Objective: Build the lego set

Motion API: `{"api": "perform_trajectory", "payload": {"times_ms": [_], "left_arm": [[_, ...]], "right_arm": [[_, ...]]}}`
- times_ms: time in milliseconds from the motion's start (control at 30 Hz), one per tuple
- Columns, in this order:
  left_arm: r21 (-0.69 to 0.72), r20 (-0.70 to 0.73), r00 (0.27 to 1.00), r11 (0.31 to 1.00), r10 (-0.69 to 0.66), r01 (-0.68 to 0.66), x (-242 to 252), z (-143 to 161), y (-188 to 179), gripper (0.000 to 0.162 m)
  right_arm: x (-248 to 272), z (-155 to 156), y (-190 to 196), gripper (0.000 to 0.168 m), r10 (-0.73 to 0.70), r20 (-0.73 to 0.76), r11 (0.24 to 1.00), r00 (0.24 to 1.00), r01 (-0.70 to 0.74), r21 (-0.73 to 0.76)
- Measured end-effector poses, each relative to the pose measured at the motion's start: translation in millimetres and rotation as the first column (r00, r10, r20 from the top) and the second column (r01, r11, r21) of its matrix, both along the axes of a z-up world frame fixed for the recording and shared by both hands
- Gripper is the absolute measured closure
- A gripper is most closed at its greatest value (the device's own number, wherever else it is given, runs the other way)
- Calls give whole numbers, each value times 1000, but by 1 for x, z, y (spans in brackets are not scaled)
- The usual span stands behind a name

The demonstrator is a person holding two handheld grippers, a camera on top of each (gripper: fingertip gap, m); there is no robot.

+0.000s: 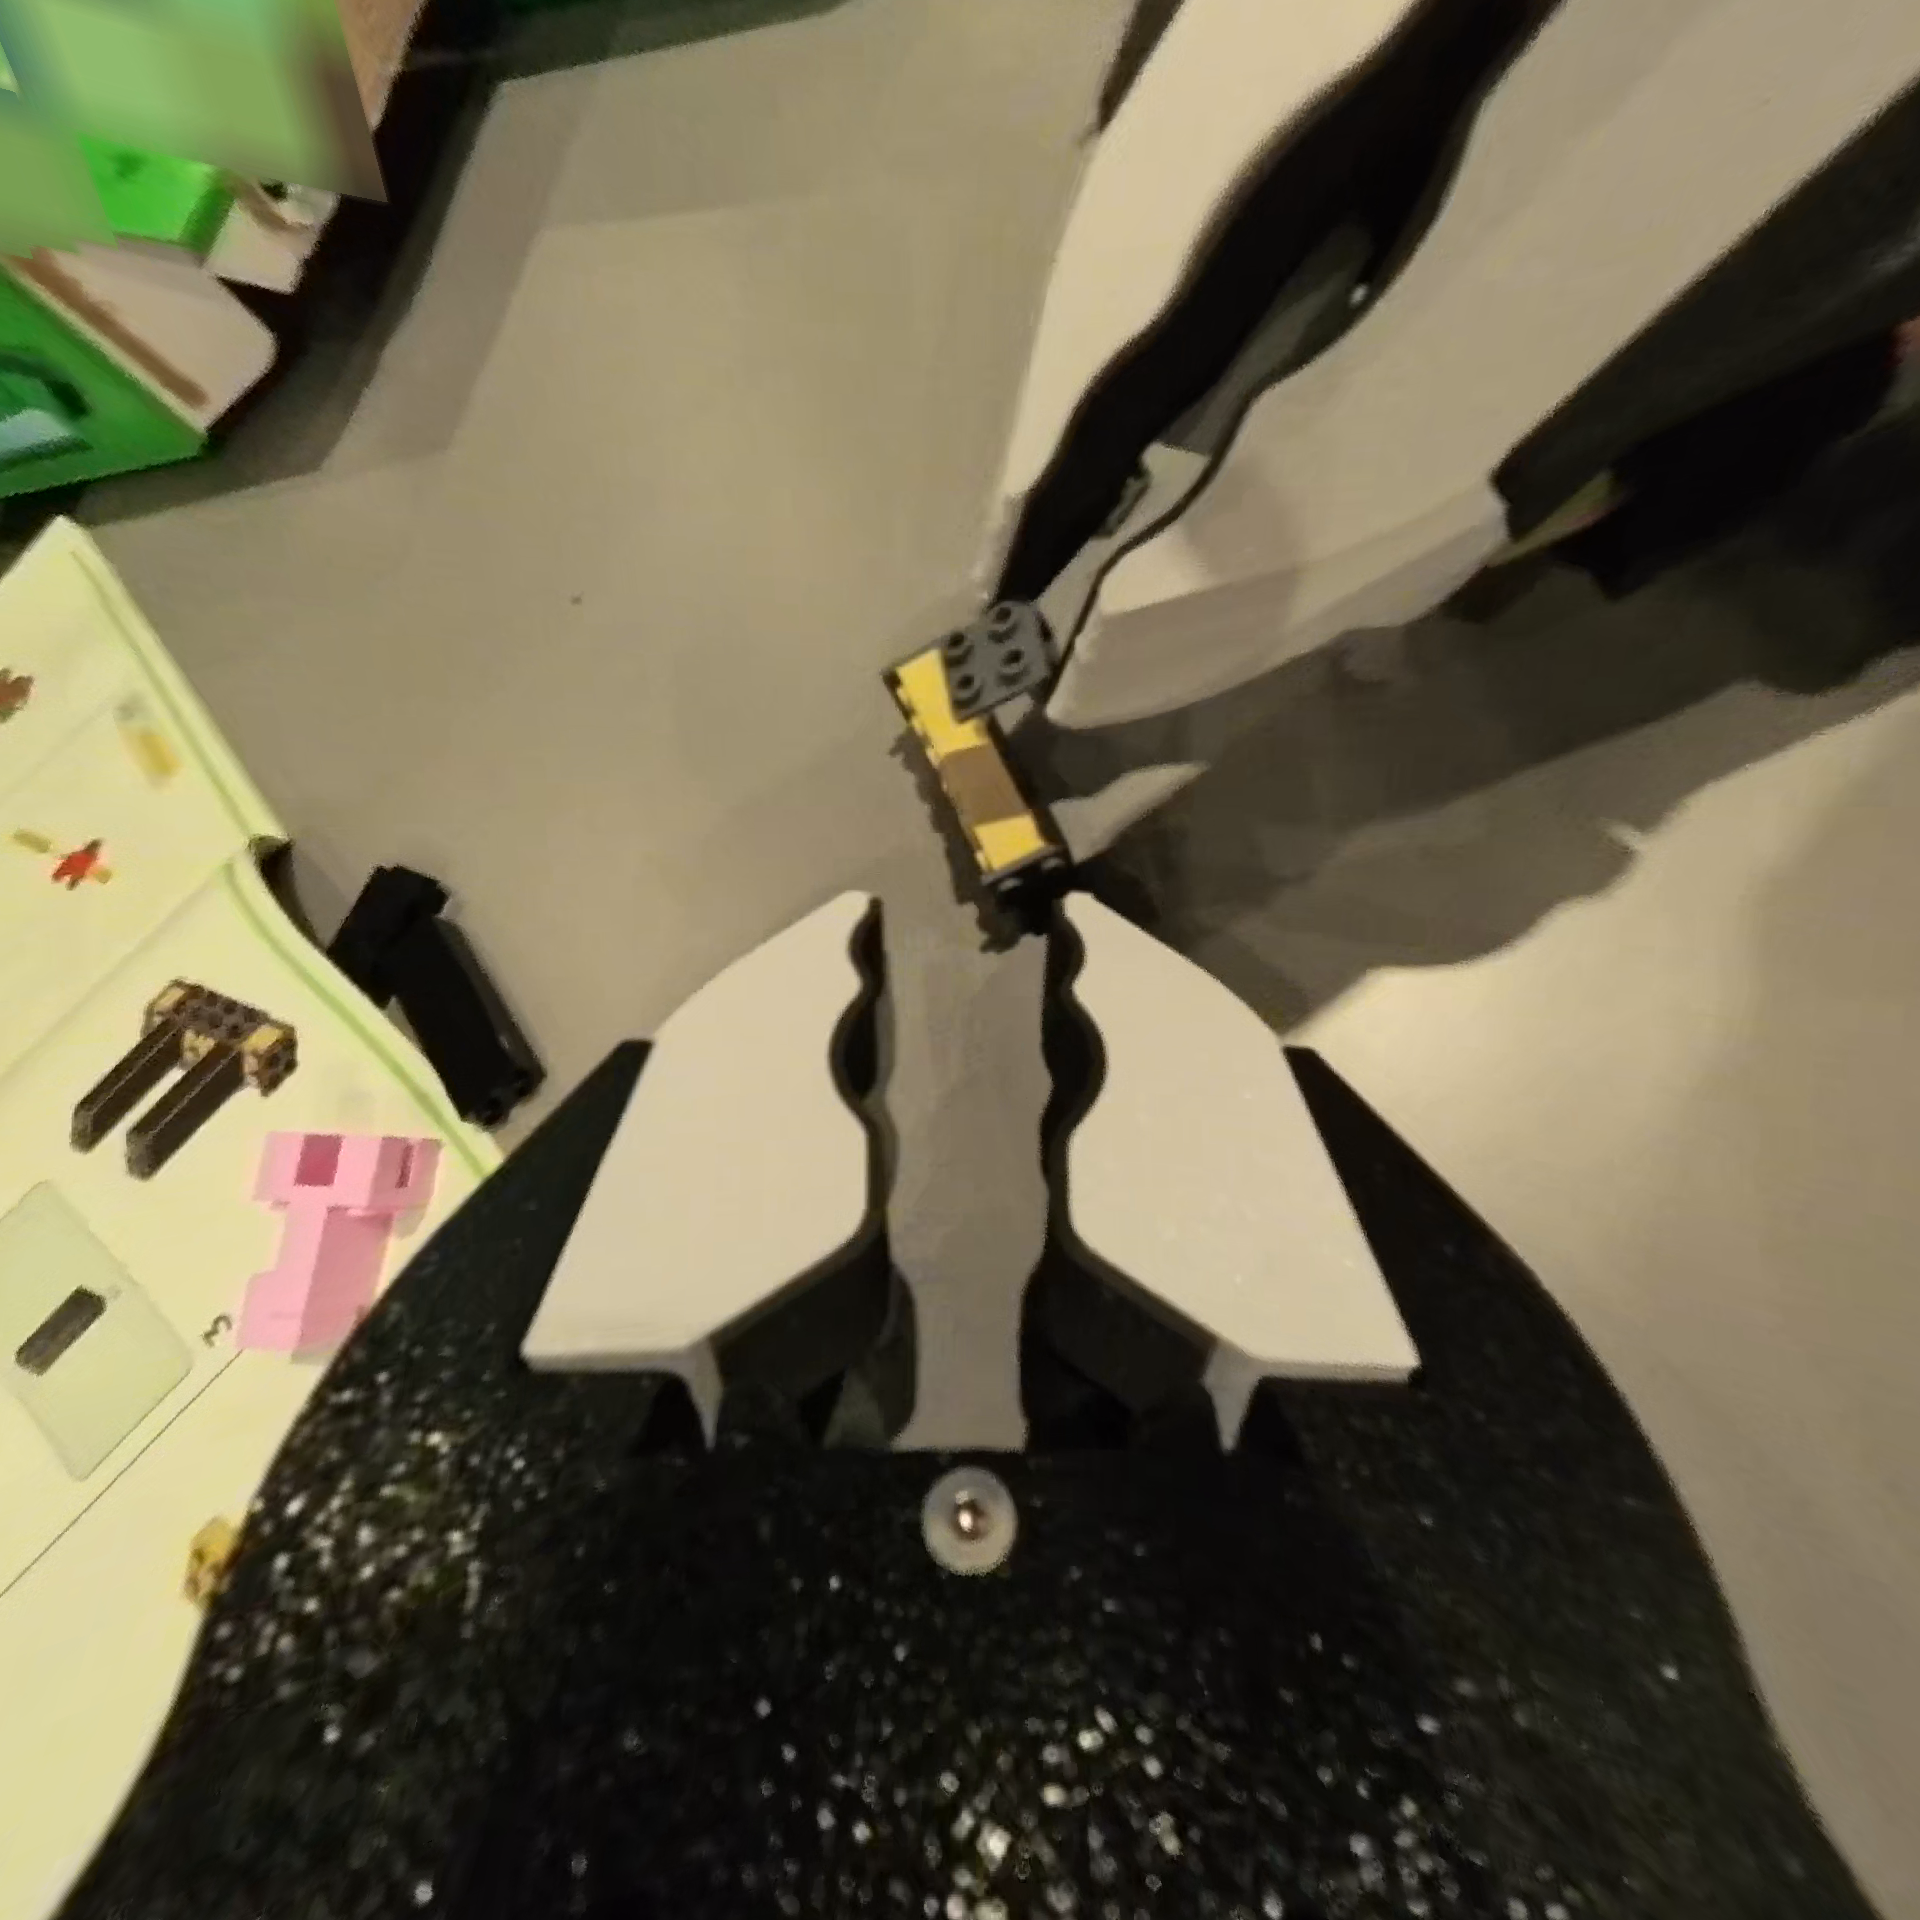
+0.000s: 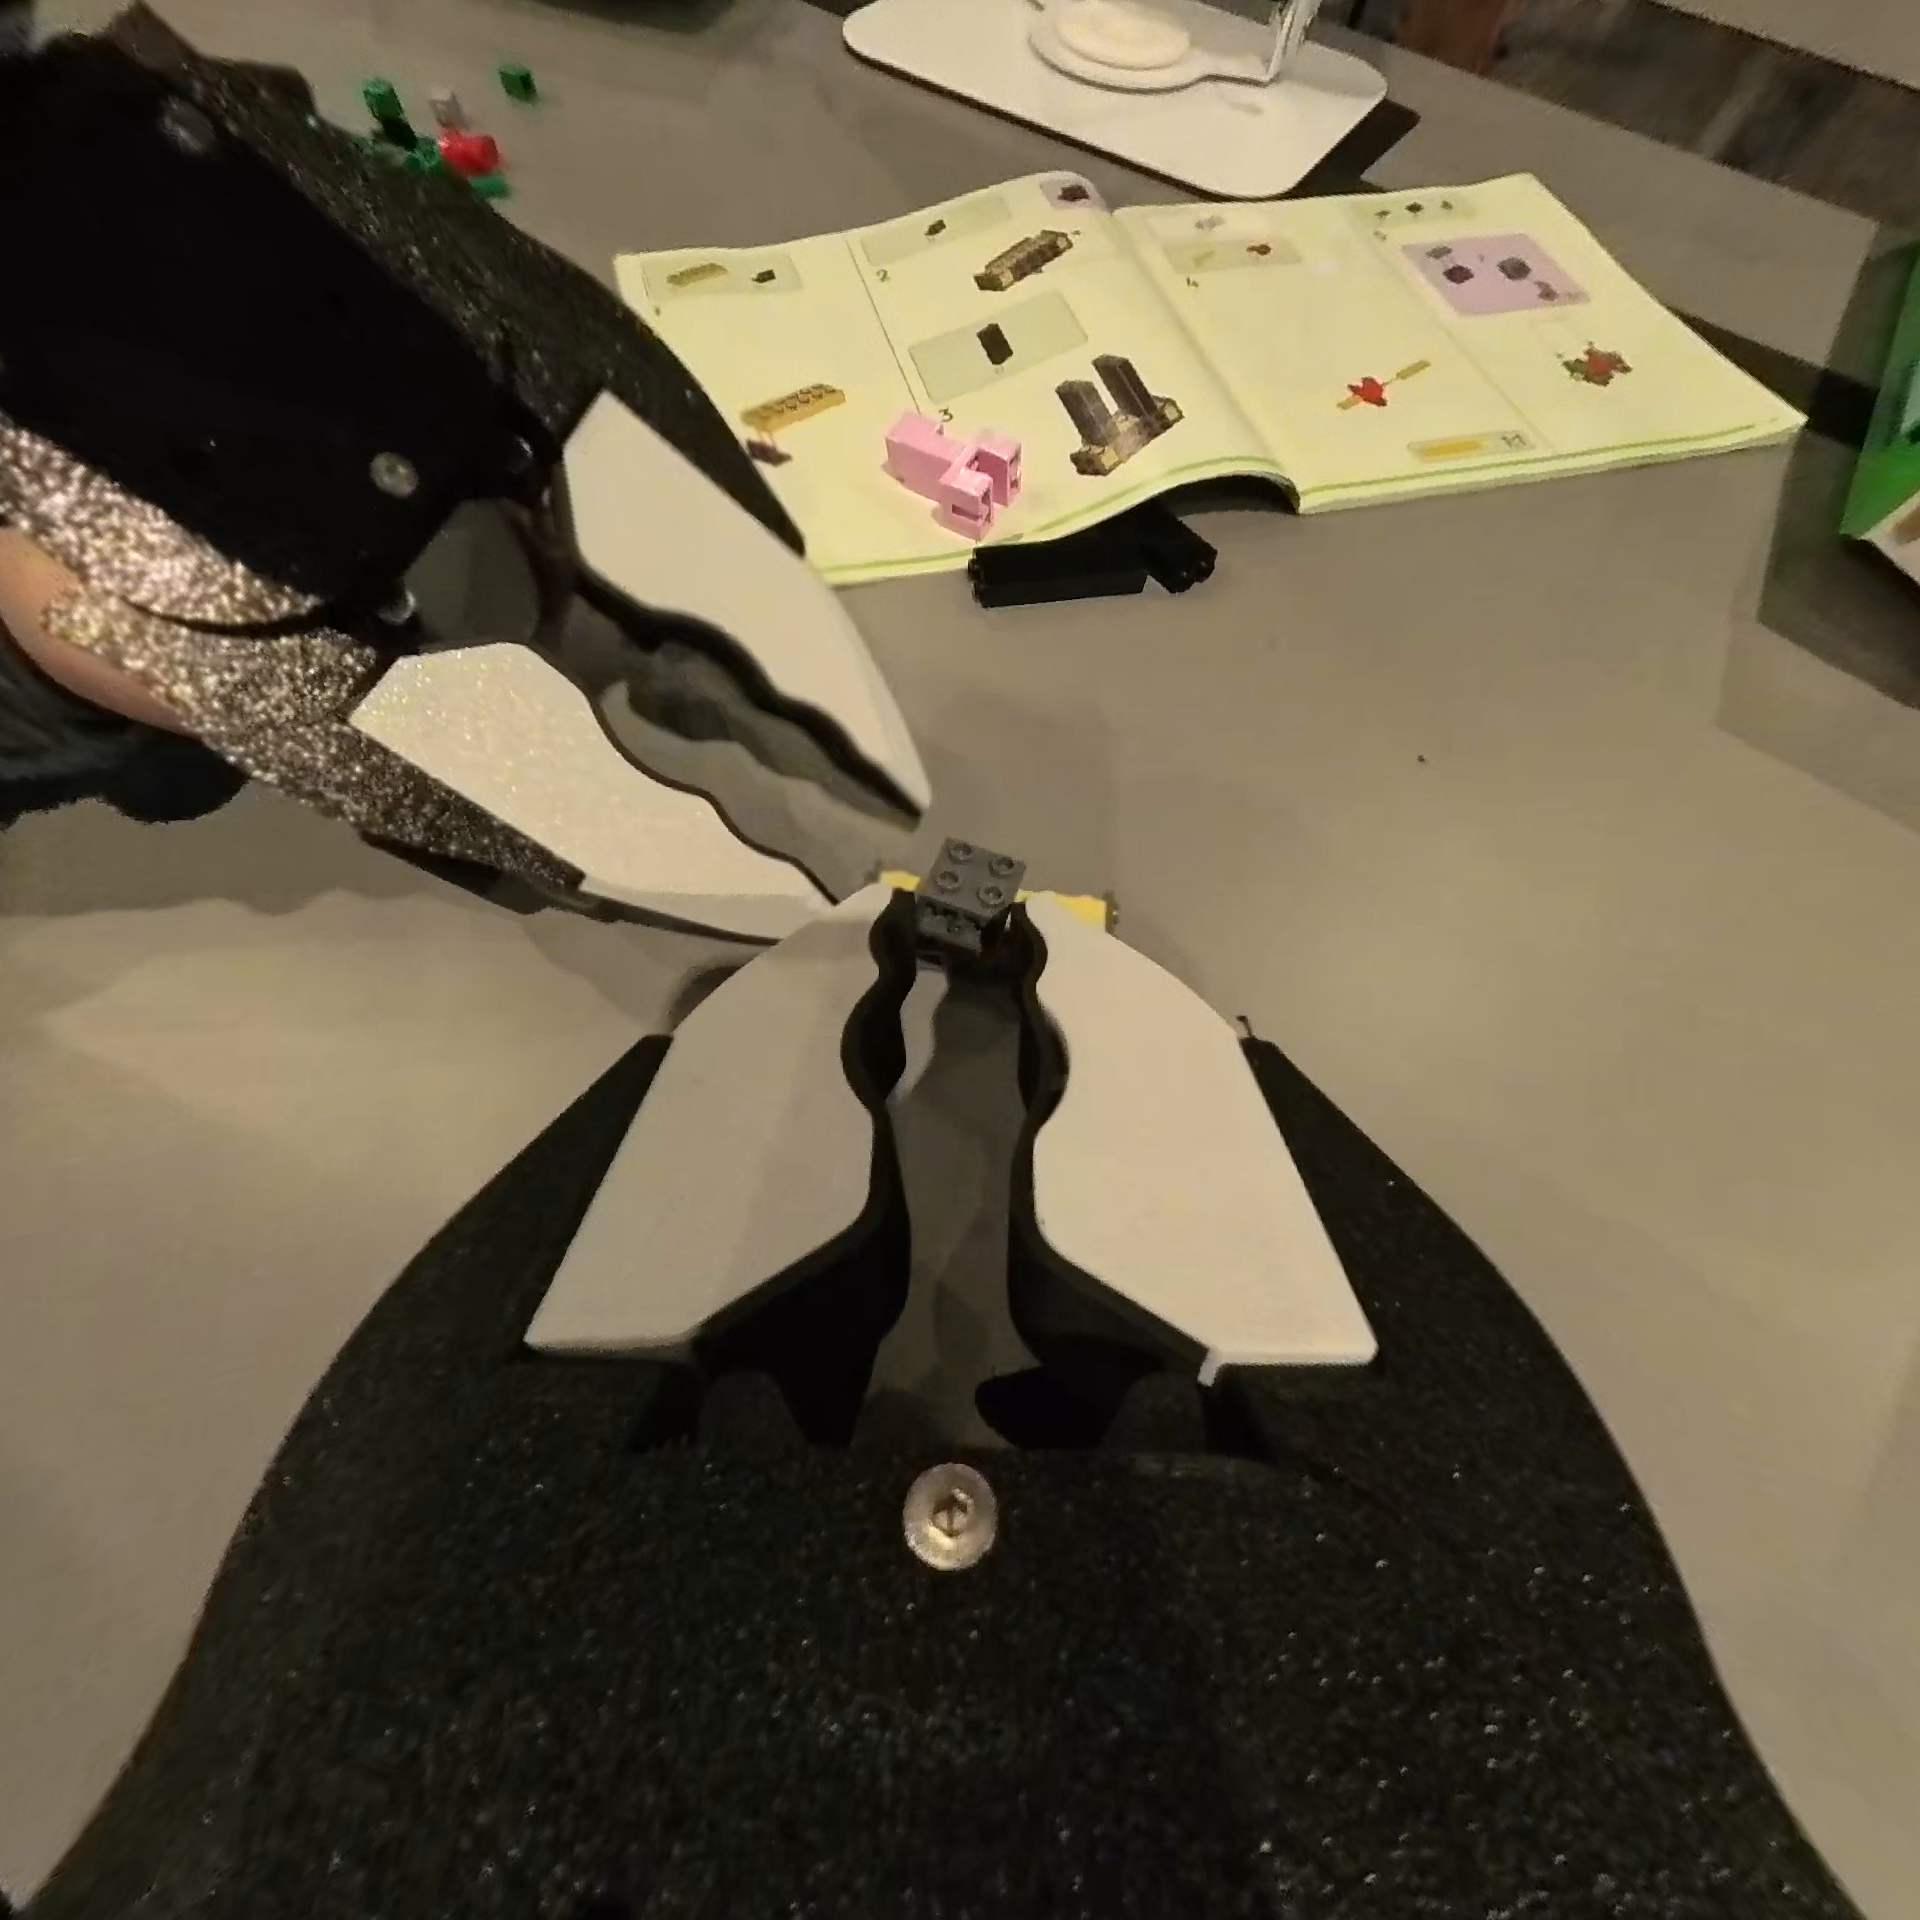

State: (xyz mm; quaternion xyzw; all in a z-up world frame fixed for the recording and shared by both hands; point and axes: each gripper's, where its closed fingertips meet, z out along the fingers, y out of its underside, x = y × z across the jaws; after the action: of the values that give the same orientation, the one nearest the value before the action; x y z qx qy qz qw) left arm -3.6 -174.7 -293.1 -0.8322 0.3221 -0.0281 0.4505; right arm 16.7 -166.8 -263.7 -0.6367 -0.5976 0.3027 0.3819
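Observation:
A long yellow and brown brick assembly [image 1: 987, 790] lies on the grey table. A dark grey 2x2 plate [image 1: 987, 655] sits on its far end. My right gripper [image 2: 961, 920] is shut on this grey plate [image 2: 971, 878], with yellow showing on either side behind it. In the left wrist view its fingers [image 1: 1164, 416] reach in from the top right. My left gripper [image 1: 971, 914] is open and empty. Its right fingertip is at the near end of the assembly. In the right wrist view the left gripper [image 2: 873, 847] comes in from the left with its jaws spread.
An open pale green instruction booklet [image 2: 1143, 343] lies beyond, with a pink pig build [image 2: 951, 468] on it. Black bricks [image 2: 1091, 561] lie at its near edge. Small green and red pieces [image 2: 447, 135] are far left. A white base [image 2: 1122, 94] and a green box [image 2: 1881, 416] stand behind. My hands' fingertips stand some 4 centimetres from each other. About 40 centimetres separates my left fingertips from the white base [image 2: 1122, 94].

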Motion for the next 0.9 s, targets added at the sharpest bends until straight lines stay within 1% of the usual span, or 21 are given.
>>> {"api": "perform_trajectory", "payload": {"times_ms": [33,100,167,233,333,500,633,767,867,900], "left_arm": [[4,3,1000,1000,20,-20,-1,1,2,126],[-20,23,999,999,35,-35,3,0,2,119],[-46,42,998,998,41,-39,7,-2,1,119],[-48,41,997,997,67,-65,6,-2,3,125],[-45,33,995,995,89,-88,4,-2,4,133],[-42,32,995,994,98,-97,4,-2,7,131],[-64,49,995,994,90,-87,6,-4,7,130],[-86,64,995,993,82,-77,7,-5,7,134],[-82,56,995,993,89,-84,6,-5,7,144],[-82,54,995,993,89,-85,6,-5,7,144]], "right_arm": [[2,0,2,152,-3,-1,1000,1000,3,17],[3,-2,2,152,27,11,999,1000,-28,33],[3,-6,2,152,43,26,999,999,-43,2],[2,-9,1,152,52,26,998,998,-51,-44],[0,-6,2,152,52,6,997,999,-52,-59],[-1,-9,5,152,54,31,998,998,-53,-34],[-4,-8,5,152,56,21,998,998,-55,-44],[-6,-12,4,151,58,50,998,997,-57,-24],[-7,-14,4,151,56,66,998,996,-56,8],[-7,-14,4,151,56,70,998,996,-56,11]]}}
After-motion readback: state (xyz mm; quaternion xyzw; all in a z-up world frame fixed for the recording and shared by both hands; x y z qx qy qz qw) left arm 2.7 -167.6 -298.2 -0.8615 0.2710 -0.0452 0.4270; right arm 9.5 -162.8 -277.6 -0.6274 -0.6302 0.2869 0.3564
